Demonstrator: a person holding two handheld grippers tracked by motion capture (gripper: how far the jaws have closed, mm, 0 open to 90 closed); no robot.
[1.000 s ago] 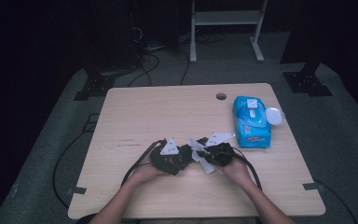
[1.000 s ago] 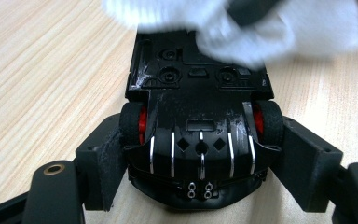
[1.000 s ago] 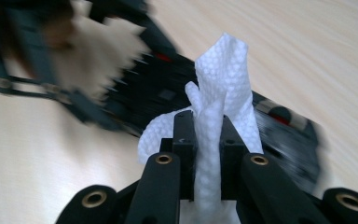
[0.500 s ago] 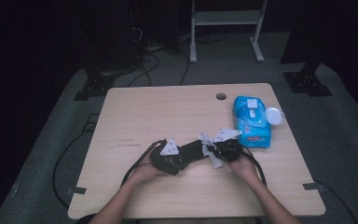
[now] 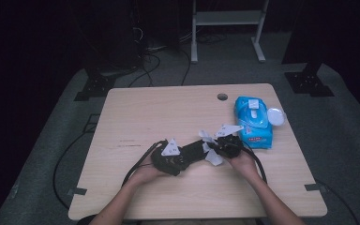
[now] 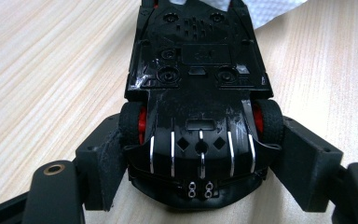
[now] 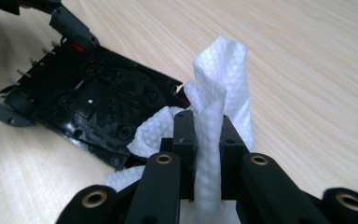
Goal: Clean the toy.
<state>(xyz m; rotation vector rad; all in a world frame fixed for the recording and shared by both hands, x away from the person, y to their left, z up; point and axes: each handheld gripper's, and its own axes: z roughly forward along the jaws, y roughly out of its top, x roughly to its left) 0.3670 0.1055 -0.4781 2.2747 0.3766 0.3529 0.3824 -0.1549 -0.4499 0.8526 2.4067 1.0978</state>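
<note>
2 grippers grip toy car [image 6: 198, 100] and wipe [image 7: 213, 130].

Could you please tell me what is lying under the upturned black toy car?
Bare wooden table shows beneath the toy car; a white wipe lies at its far end. How far the wipe reaches underneath is hidden.

Both black tools [image 5: 193, 152] carry brass-ringed screw holes, grey three-cornered plates and black cables.

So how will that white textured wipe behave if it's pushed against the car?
The white textured wipe, pinched in the right gripper, looks floppy: it folds and droops. Probably very light, it should crumple against the upturned black toy car, not shove it.
</note>
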